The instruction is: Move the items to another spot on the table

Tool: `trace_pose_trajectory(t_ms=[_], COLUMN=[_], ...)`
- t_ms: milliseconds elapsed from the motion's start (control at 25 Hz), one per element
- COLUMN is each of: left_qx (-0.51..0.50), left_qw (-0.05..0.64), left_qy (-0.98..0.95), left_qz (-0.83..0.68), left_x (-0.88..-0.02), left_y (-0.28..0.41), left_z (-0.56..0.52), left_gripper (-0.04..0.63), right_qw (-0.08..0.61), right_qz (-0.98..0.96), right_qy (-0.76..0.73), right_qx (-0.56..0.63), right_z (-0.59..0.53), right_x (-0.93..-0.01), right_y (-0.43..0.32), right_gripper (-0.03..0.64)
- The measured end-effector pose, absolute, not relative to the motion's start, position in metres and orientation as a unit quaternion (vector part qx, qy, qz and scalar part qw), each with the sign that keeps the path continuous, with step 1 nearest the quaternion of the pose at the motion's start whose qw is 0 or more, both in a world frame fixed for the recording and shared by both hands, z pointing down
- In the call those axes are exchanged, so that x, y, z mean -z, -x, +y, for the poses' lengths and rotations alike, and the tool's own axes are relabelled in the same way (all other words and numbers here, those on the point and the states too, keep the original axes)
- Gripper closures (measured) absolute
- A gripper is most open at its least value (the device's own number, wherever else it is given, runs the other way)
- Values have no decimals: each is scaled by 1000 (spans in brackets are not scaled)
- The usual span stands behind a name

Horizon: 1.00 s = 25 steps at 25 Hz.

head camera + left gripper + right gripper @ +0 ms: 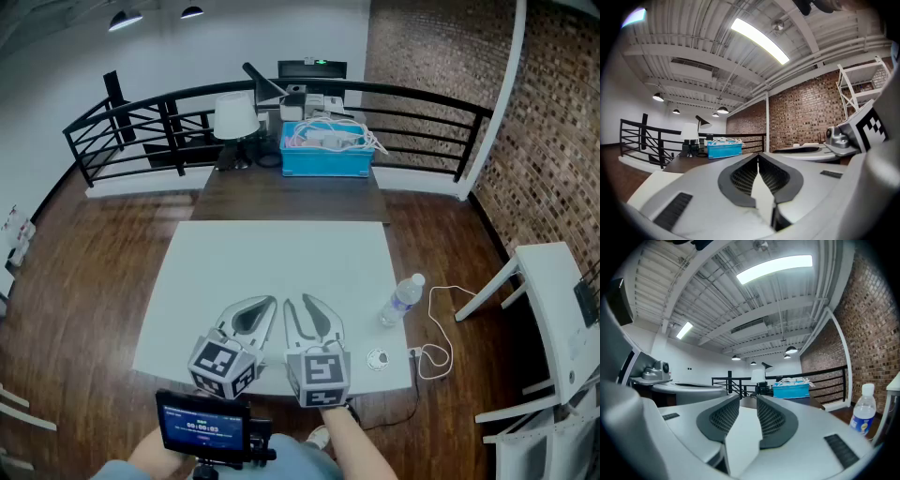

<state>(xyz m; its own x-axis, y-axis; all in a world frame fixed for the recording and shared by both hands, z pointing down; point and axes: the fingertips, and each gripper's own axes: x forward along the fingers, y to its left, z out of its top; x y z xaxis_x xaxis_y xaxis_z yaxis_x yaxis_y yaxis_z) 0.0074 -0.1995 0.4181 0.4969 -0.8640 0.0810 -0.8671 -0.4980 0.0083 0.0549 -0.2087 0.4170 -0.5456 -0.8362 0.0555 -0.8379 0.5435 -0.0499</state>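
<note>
A clear water bottle [401,300] with a white cap stands upright near the right edge of the white table [281,262]; the right gripper view shows the bottle [862,411] at its far right. A small round white object [378,359] lies near the front right corner. Both grippers hover level over the table's near edge, side by side. My left gripper [271,301] [758,155] has its fingertips together and holds nothing. My right gripper [297,301] [748,398] stands open a little, with only bare table between its pads. It is well left of the bottle.
A white cable [441,328] hangs off the table's right side. Behind the white table stands a dark wooden table [281,192] with a blue box [325,150] of cables and a white lamp [235,117]. A black railing runs behind. White furniture [553,319] stands at the right.
</note>
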Motion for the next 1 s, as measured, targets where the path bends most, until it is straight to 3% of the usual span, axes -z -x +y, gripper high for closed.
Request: trace_pose_trajectory(t_ms=[1000], left_qx=[-52], left_qw=[48], left_qy=[-922], left_qz=[-380], left_x=[-428], left_y=[-220], left_z=[-198], left_gripper=[571], right_qw=[7], right_qz=[-799], right_qy=[-599], right_qx=[-53], right_z=[-216], right_x=[-439], right_y=[-269], right_gripper=[399])
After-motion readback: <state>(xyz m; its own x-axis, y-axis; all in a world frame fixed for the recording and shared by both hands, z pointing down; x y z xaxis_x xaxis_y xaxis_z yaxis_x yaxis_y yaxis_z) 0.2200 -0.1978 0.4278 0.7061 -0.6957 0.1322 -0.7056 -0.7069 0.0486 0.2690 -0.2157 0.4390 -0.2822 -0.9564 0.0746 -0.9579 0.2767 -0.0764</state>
